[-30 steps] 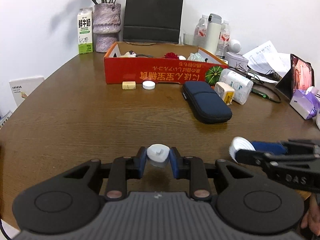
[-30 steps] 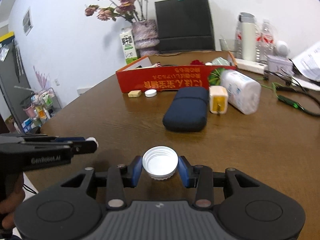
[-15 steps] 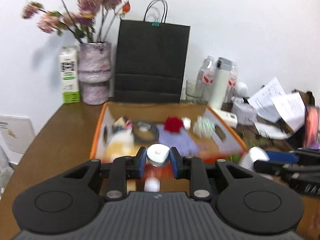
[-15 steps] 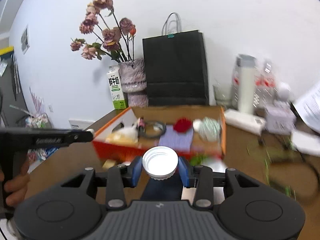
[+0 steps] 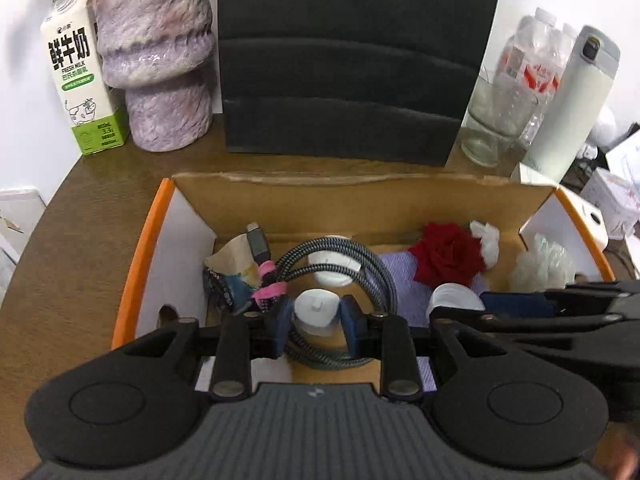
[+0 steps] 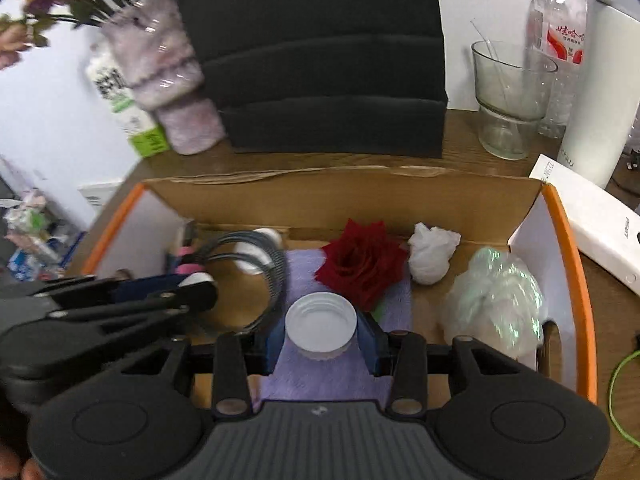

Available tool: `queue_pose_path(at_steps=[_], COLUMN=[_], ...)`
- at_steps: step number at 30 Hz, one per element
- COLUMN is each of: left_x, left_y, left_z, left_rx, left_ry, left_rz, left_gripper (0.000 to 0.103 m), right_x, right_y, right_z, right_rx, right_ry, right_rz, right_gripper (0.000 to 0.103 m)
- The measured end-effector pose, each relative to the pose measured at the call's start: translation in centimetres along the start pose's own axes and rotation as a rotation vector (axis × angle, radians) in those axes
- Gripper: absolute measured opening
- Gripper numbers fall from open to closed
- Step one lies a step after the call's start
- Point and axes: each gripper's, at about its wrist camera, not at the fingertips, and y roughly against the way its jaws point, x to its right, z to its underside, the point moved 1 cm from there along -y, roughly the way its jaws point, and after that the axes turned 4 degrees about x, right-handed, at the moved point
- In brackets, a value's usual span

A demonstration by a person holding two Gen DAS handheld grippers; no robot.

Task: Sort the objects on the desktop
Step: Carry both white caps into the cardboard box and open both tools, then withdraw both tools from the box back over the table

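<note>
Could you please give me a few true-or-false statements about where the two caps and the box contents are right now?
1. Both grippers hover over the orange box. True.
2. The right gripper has a red rose between its jaws. False: a white bottle cap; the rose lies in the box.
3. The left gripper has a small white cap between its jaws. True.
4. The braided cable lies outside the box. False: it lies coiled inside.
</note>
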Motion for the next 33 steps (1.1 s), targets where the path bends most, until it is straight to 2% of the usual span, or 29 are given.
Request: queue_pose_path(at_steps=[2, 5, 7, 9, 11, 13, 16, 18, 20, 24, 28, 30, 33], left_x=[0.1, -0.2, -0.4, -0.6, -0.7, -0.7, -0.9, -1.1, -1.0, -1.3, -1.0, -0.6, -0.2], left_y=[0.5, 2.2, 3.0, 4.1, 5.5, 7.2, 9.7, 11.2, 12.6, 16.5, 19.0, 19.5, 20.1], left_z=[-0.4, -1.0, -1.6, -1.9, -1.7, -1.2, 0.0, 1.7, 3.8, 9.6, 16.2, 19.9, 24.6], left_rx=[0.016, 0.043, 0.046, 0.038, 0.039, 0.047, 0.078, 0.13, 0.156, 0.243, 0.287, 0.324, 0.306], left_ry=[-0.026, -0.031, -0.025, -0.021, -0.015, -0.03, -0.023, -0.018, -0.039, -0.008, -0.008, -0.028, -0.048], left_rz=[0.011, 0.013, 0.009, 0.01, 0.004, -0.003, -0.042, -0.096, -0.137, -0.104, -0.048, -0.091, -0.107], left_gripper=[0.032, 0.043, 0.046, 0.064, 0.075, 0.081, 0.103, 0.103, 0.103, 0.103, 0.103, 0.103, 0.103], right_x=[0.2, 0.5, 0.8, 1.3, 1.6, 1.9, 2.3, 2.3, 2.0, 0.6, -0.5, -0.8, -1.2], right_y=[0.2, 1.8, 3.2, 4.7, 6.2, 7.6, 9.9, 11.4, 13.2, 17.2, 19.8, 20.3, 21.3], right_z=[-0.2, -0.7, -1.0, -1.4, -1.4, -1.0, 0.3, 1.6, 3.4, 8.7, 15.1, 18.5, 23.5], right_rx=[0.006, 0.042, 0.062, 0.077, 0.088, 0.098, 0.122, 0.139, 0.169, 0.268, 0.331, 0.323, 0.343], right_ry=[-0.018, -0.024, -0.026, -0.034, -0.02, -0.005, -0.006, -0.006, 0.002, 0.044, 0.066, 0.074, 0.062], right_rz=[0.013, 0.014, 0.027, 0.051, 0.092, 0.129, 0.156, 0.162, 0.16, 0.131, 0.09, 0.076, 0.064], right_gripper=[0.048, 0.059, 0.06, 0.062, 0.067, 0.068, 0.072, 0.079, 0.082, 0.091, 0.093, 0.093, 0.093])
